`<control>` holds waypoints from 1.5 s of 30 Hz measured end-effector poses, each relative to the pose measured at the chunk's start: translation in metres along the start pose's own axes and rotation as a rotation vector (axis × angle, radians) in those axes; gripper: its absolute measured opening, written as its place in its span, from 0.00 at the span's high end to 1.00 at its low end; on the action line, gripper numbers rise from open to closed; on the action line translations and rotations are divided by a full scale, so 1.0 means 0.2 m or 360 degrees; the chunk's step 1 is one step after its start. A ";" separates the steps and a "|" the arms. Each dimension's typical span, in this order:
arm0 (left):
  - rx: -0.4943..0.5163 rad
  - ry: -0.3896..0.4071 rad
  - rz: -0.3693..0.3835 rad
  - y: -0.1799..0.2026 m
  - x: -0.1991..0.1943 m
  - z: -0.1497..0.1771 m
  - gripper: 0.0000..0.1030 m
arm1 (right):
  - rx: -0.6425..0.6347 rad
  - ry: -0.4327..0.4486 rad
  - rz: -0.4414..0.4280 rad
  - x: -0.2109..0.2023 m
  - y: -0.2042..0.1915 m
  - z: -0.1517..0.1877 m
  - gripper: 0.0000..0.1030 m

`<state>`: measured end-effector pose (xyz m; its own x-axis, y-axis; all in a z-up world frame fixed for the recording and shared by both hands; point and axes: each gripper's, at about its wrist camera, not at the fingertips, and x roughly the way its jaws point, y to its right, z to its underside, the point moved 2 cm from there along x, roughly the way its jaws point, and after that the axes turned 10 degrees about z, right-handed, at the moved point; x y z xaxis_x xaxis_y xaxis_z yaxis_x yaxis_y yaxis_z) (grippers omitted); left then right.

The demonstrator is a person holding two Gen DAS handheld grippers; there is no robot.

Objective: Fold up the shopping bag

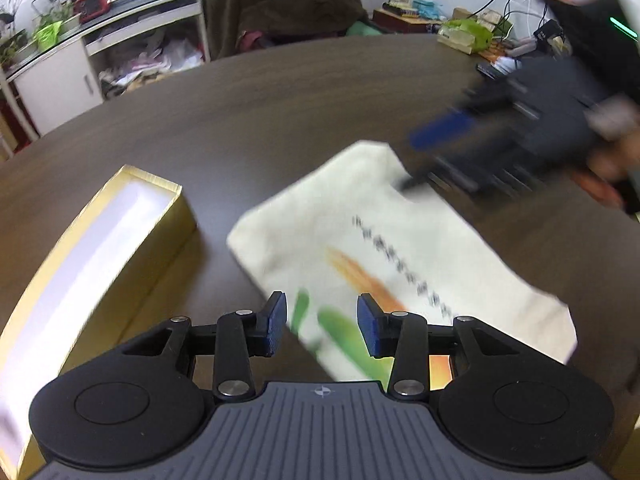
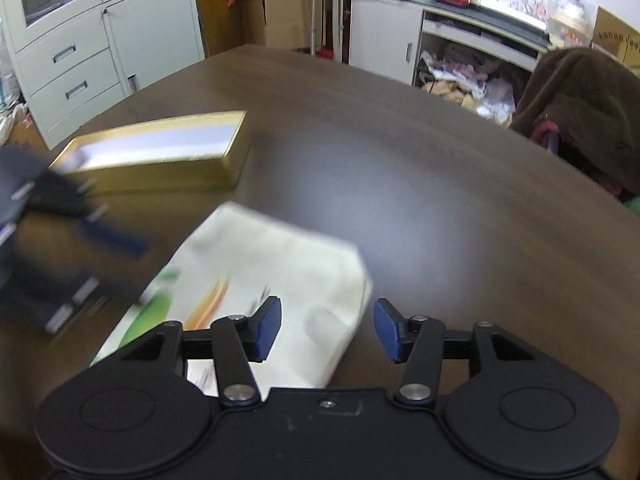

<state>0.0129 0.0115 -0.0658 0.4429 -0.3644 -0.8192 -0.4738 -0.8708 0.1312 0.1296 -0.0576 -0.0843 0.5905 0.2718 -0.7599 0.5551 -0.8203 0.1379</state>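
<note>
Two claws are hanging open over the folded shopping bag (image 1: 380, 248) on the counter (image 1: 280, 120): left claw (image 1: 322, 322) above its near end, right claw (image 2: 326, 330) above its corner.

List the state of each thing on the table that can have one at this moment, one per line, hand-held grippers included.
shopping bag: folded into a flat cream rectangle, printed side up, lying on the table, held by neither gripper.
gold box: open, no lid on it, white inside, apart from the bag.
left hand-held gripper: open, nothing between its pads.
right hand-held gripper: open, above the bag's edge, gripping nothing.
</note>
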 end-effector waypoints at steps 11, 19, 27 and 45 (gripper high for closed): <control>0.0038 -0.0119 -0.0241 0.10 -0.10 0.07 0.58 | -0.0201 -0.0095 -0.0035 0.27 -0.10 -0.17 0.53; 0.0148 -0.0121 -0.0296 0.19 -0.12 0.04 0.50 | -0.0160 -0.0144 0.0107 0.22 -0.01 -0.11 0.58; 0.0207 -0.0127 -0.0261 0.22 -0.09 0.00 0.49 | -0.0018 -0.0231 0.0345 0.14 0.21 0.03 0.58; 0.0362 -0.0171 -0.0183 0.26 0.05 -0.06 0.49 | 0.0271 -0.0348 0.0481 -0.09 0.30 0.36 0.58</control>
<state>0.0009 -0.0416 -0.0603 0.4261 -0.2199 -0.8776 -0.5894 -0.8034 -0.0848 0.1101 -0.1469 -0.1089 0.5635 -0.0923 -0.8210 0.2601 -0.9234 0.2823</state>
